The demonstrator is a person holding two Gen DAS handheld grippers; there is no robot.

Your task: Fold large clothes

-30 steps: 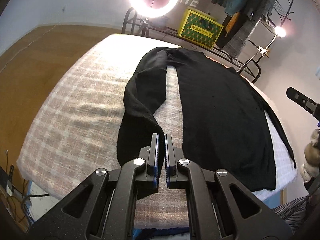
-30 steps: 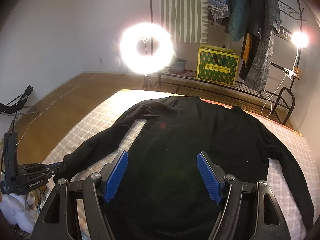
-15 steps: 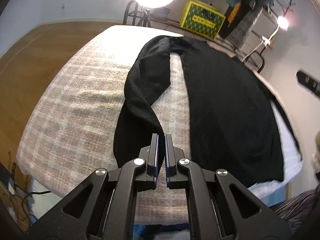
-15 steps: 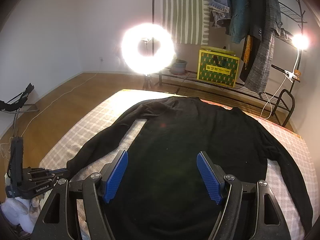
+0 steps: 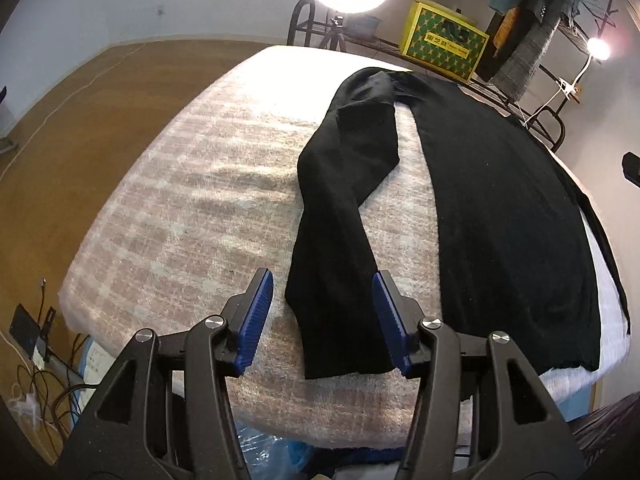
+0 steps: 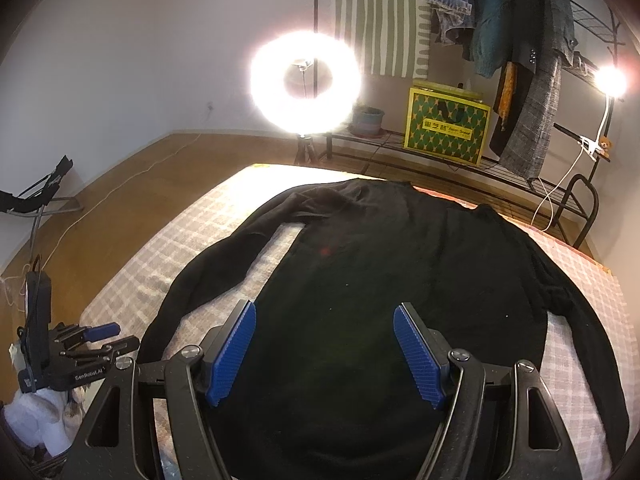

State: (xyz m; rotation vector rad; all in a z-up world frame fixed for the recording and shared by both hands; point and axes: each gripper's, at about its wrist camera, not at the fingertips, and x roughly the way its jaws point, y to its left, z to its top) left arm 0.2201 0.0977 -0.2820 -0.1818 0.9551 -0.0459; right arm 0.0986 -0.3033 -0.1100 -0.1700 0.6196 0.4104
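A large black sweater (image 6: 400,280) lies flat on the checked bed cover (image 5: 192,208). In the left wrist view its body (image 5: 504,216) is at the right and its left sleeve (image 5: 340,200) runs down toward me, the cuff lying flat between my fingers. My left gripper (image 5: 323,320) is open and empty just above that cuff. It also shows at the left edge of the right wrist view (image 6: 96,340). My right gripper (image 6: 325,354) is open and empty above the sweater's lower body. The right sleeve (image 6: 580,320) lies along the right side.
A bright ring light (image 6: 306,84) on a tripod stands beyond the bed. A yellow box (image 6: 448,126) sits on a low metal rack, with hanging clothes (image 6: 520,40) and a clip lamp (image 6: 610,80) at the right. Cables and a power strip (image 5: 28,332) lie on the wooden floor at left.
My left gripper has opened and let go of the sleeve cuff, which now lies flat on the bed. The right gripper has stayed open above the sweater's body.
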